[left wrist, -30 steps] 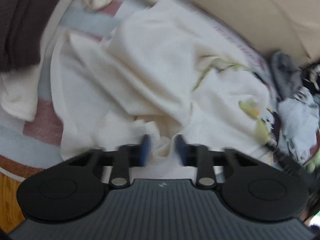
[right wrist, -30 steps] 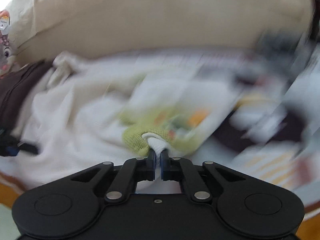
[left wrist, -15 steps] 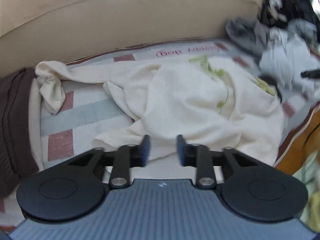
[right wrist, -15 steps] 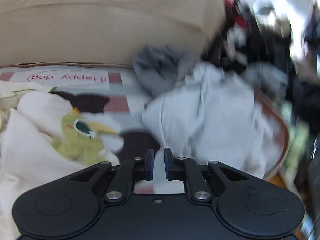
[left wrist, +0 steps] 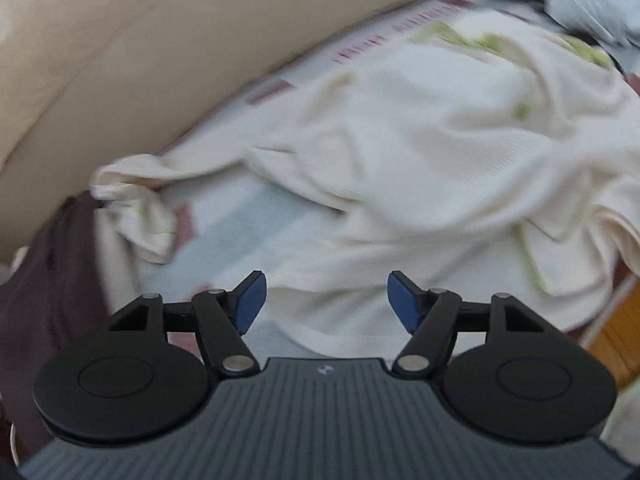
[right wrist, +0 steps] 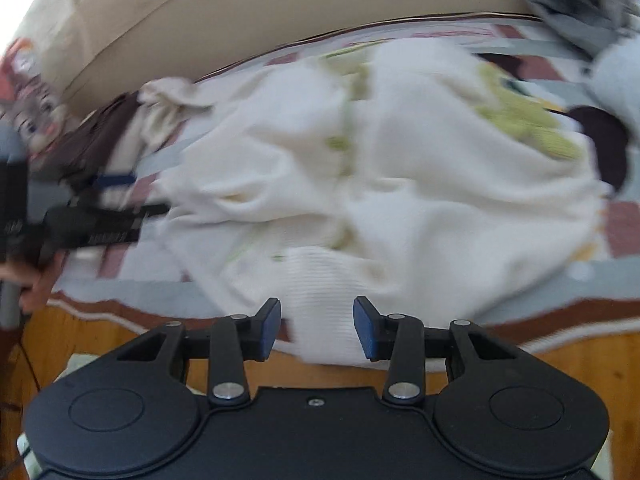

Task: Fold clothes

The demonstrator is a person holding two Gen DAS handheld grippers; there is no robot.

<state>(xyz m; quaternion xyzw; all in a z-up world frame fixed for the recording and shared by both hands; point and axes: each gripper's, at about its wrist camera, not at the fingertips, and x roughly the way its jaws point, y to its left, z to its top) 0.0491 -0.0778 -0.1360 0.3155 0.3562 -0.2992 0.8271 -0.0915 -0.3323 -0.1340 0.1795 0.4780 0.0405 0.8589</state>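
My left gripper [left wrist: 323, 300] hangs over the near edge of the cream knit cardigan [left wrist: 440, 152], its jaws spreading wide with nothing pinched. My right gripper [right wrist: 316, 328] is opening too; the cardigan's ribbed hem [right wrist: 324, 304] shows between its blue pads [right wrist: 269, 330], unpressed. The cardigan lies crumpled on the striped blanket [left wrist: 256, 220], beside the beige cushion [left wrist: 160, 40].

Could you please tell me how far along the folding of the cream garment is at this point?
Done: little; the cream garment lies spread but rumpled on the striped mat. In hand: nothing; the left gripper and right gripper are opening, fingers clear of cloth. Left: the folds themselves, then the grey clothes behind.
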